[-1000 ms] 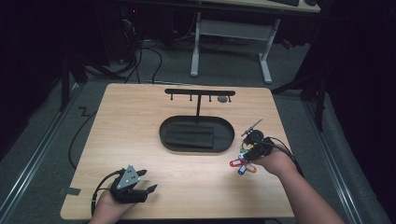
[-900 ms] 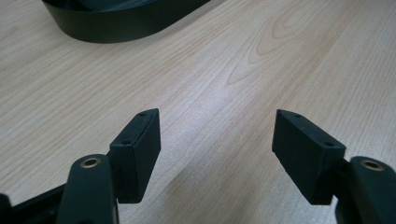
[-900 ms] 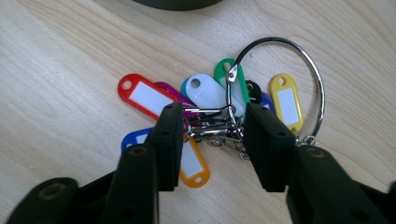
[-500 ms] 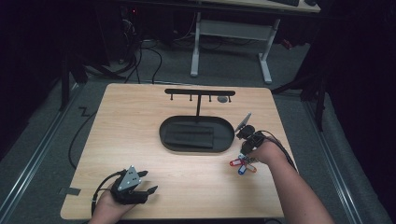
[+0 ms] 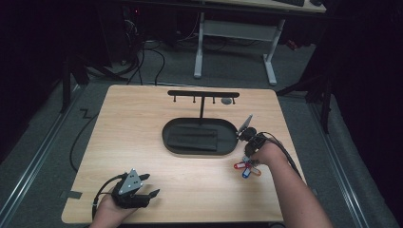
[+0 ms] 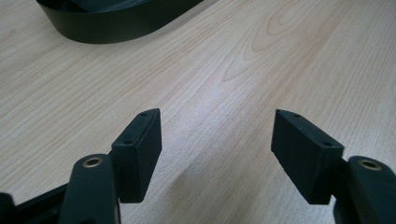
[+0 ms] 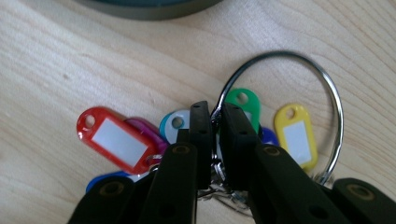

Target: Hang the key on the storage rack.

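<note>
One key ring [image 7: 285, 107] pinched at its 9 o'clock edge by right gripper [image 7: 215, 116], jaws just closed on wire | ring on table [image 5: 142, 133], 5 o'clock of tray [image 5: 166, 137] | tags [image 7: 116, 140] fan toward 9 | left gripper [image 6: 217, 140] wide open, empty, farther off

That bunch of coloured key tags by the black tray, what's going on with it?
A person holds a tool in each hand at a wooden table. The right tool has just been closing and is now shut on the metal ring that carries the coloured key tags, which lie on the table beside the black oval tray. The left tool rests open near the table's front edge, holding nothing. A black hook rack stands behind the tray.
</note>
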A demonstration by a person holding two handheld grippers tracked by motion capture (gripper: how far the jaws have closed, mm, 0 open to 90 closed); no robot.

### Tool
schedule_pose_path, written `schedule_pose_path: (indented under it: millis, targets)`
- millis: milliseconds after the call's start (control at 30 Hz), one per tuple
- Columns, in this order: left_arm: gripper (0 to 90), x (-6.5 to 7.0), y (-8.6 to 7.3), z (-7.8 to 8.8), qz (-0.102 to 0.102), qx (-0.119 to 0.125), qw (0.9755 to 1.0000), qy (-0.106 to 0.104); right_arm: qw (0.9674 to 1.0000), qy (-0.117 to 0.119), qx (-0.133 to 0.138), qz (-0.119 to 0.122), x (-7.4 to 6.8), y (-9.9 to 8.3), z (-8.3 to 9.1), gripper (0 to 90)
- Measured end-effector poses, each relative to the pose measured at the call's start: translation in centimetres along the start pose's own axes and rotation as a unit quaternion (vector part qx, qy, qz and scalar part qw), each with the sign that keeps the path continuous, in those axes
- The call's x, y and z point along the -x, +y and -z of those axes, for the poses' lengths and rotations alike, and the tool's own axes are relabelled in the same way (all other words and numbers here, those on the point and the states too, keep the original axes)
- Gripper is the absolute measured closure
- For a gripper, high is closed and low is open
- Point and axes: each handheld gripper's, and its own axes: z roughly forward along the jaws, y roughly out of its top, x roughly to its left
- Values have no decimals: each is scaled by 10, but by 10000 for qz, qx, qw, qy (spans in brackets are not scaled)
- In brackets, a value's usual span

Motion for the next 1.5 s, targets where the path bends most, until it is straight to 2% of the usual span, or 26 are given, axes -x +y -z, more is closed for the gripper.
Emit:
schedule_pose_path:
  millis: [100, 167, 267, 300, 533, 567, 600, 1033, 1300, 1500]
  targets:
    - [341, 0, 0, 0, 7, -2, 10000, -8, 10000, -59, 17, 58, -2, -2, 3, 852]
    - [340, 0, 0, 0, -5, -4, 10000, -10, 10000, 37, 41, 60, -2, -5, 10, 852]
    - [340, 0, 0, -1, -3, -14, 10000, -14, 9999, 47, 76, 111, -4, -11, 20, 851]
    - [340, 0, 0, -1, -2, -15, 10000, -15, 9998, 69, 75, 194, -5, -12, 23, 852]
    - [340, 1, 0, -2, -11, -11, 10000, -24, 9982, -40, 224, 556, -15, -21, 53, 850]
    - [340, 1, 0, -2, -6, -13, 10000, -31, 9983, -43, 237, 523, -17, -22, 58, 850]
    - [340, 1, 0, -2, -5, -12, 10000, -34, 9975, -63, 295, 633, -19, -24, 64, 848]
    - [340, 1, 0, -2, -14, -18, 10000, -53, 9946, -260, 432, 911, -29, -32, 107, 847]
    - [340, 1, 0, -3, -21, -44, 10000, -72, 9940, -282, 572, 891, -31, -33, 133, 852]
    - [340, 1, 0, -3, -25, -34, 10000, -71, 9934, -385, 556, 925, -32, -34, 146, 853]
